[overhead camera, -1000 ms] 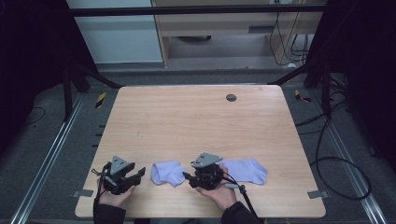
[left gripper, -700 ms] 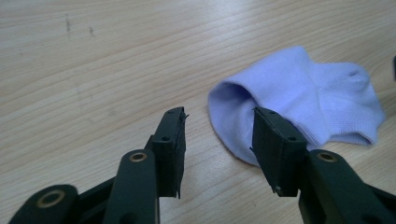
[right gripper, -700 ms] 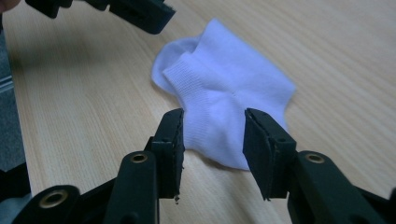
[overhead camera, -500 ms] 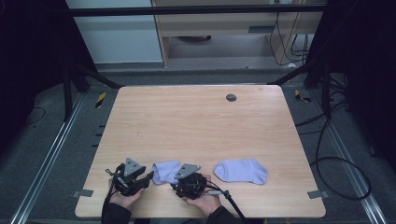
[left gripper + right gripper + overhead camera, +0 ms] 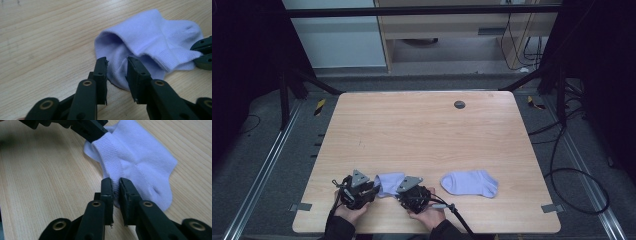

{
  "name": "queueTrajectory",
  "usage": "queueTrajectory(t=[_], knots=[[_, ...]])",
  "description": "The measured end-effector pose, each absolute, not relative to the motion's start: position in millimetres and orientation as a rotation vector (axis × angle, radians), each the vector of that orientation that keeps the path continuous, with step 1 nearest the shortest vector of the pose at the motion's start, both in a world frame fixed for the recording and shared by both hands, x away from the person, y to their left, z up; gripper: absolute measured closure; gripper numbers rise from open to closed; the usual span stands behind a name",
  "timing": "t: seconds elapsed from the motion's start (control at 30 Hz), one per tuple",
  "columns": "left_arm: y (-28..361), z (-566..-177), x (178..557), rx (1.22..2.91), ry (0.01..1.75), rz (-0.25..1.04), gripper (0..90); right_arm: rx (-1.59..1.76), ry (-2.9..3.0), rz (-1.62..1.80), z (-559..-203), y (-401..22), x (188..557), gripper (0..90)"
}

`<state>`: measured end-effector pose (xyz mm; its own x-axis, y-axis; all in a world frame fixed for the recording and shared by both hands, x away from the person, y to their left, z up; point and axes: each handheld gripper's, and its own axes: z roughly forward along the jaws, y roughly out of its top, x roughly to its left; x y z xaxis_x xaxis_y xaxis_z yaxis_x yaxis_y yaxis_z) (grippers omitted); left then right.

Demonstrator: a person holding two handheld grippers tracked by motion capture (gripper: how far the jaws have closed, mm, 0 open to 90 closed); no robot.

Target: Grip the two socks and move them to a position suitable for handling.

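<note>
A pale lilac sock [image 5: 389,181] lies flat near the table's front edge, between my two grippers. In the left gripper view the sock [image 5: 155,37] shows its open cuff. My left gripper [image 5: 117,65] straddles the cuff's lower edge; its jaws have just been closing, with a gap still showing and fabric between them. In the right gripper view the sock [image 5: 140,155] has its near edge pinched by my right gripper [image 5: 115,185], whose jaws have just been closing on the fabric. In the high view the left gripper [image 5: 373,188] is at the sock's left end and the right gripper [image 5: 398,193] at its right end.
A second lilac sock [image 5: 469,183] lies flat to the right of my right hand. The wooden table [image 5: 422,135] has a small dark round cap [image 5: 459,104] near its far edge. Metal frame rails and cables run around the table on the floor.
My right hand moved left, from beside the right sock to the left sock's right end. My left hand shifted right to the sock's left end. Both hands came down lower.
</note>
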<state>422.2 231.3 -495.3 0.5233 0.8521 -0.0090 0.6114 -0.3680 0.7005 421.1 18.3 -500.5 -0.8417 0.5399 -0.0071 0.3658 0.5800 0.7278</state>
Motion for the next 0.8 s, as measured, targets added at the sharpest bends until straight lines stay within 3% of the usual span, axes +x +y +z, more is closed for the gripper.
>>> queueTrajectory(t=[0.2,0.47,0.8], knots=[[233.1,-494.2,423.3,2.105,1.186,0.447,84.0,0.796,2.519,1.234,-489.9,13.1,422.8,83.5],[232.3,-492.5,422.7,2.127,1.16,0.449,85.9,0.984,2.338,1.345,-470.5,0.7,444.3,83.4],[233.8,-489.8,422.8,2.129,1.148,0.445,86.1,1.086,2.244,1.303,-472.7,1.8,474.1,83.2]])
